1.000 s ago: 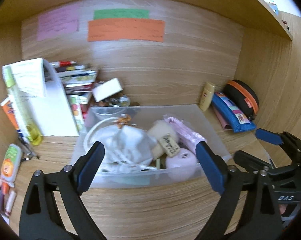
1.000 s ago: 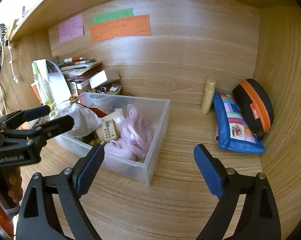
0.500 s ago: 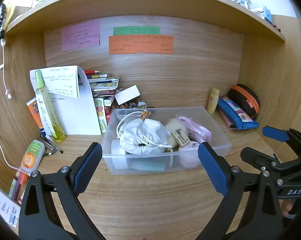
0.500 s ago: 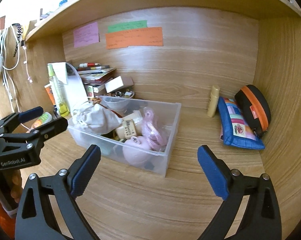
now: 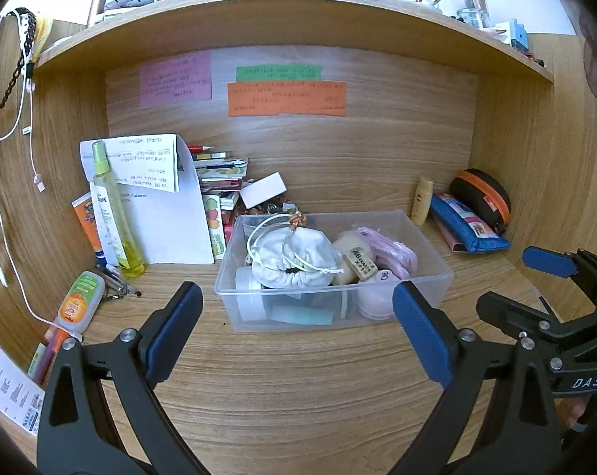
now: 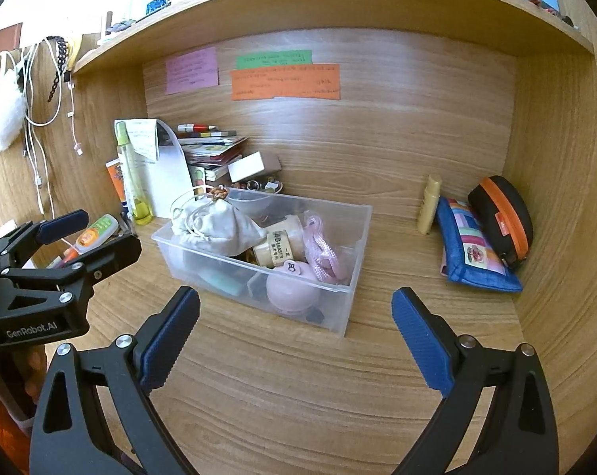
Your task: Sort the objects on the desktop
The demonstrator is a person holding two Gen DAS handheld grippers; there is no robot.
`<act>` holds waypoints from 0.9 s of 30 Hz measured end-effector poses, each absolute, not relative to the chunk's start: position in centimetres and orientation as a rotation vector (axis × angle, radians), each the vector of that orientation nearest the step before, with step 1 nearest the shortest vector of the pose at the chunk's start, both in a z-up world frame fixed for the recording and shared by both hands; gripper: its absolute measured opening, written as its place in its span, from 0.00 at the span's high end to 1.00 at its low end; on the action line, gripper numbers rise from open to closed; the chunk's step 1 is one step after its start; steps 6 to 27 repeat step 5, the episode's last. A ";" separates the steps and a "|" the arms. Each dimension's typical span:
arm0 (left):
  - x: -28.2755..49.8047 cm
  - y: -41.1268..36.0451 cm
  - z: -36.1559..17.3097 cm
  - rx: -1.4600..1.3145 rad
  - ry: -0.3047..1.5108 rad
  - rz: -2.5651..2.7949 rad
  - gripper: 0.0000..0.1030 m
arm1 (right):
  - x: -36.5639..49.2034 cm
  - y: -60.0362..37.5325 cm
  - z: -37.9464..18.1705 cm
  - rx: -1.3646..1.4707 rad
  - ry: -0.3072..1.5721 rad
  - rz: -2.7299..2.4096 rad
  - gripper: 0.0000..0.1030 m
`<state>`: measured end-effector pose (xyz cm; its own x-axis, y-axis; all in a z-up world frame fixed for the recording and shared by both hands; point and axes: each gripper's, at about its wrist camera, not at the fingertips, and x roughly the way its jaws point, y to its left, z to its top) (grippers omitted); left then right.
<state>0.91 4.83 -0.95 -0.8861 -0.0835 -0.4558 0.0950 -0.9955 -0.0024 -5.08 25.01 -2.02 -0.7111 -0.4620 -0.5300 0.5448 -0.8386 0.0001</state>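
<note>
A clear plastic bin (image 5: 433, 277) stands mid-desk and shows in the right wrist view too (image 6: 353, 245). It holds a white drawstring pouch (image 5: 294, 253), a pink pouch (image 5: 389, 249), a labelled cream tube (image 5: 357, 261) and a round pink case (image 6: 294, 285). My left gripper (image 5: 298, 332) is open and empty, in front of the bin. My right gripper (image 6: 294, 336) is open and empty, in front of the bin's right end. Each gripper shows at the edge of the other's view.
A yellow spray bottle (image 5: 112, 213), white papers and stacked books (image 5: 219, 182) stand at the back left. An orange-labelled bottle (image 5: 80, 301) and pens lie at the left. A blue patchwork pouch (image 6: 472, 253), a black-orange case (image 6: 504, 217) and a yellow tube (image 6: 429, 206) sit at the right.
Both grippers have pulled back and up from the bin, so the shelf above and more of the desk front now show. Both stay open and empty.
</note>
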 end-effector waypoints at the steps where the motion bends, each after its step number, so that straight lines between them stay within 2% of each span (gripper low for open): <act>1: 1.0 4.9 -1.0 0.715 0.035 -2.974 0.05 | -5.0 25.0 -2.0 0.713 0.213 -2.480 0.06; 27: 1.3 5.2 -1.0 0.717 0.039 -2.990 0.05 | -4.8 25.1 -2.2 0.721 0.216 -2.481 0.06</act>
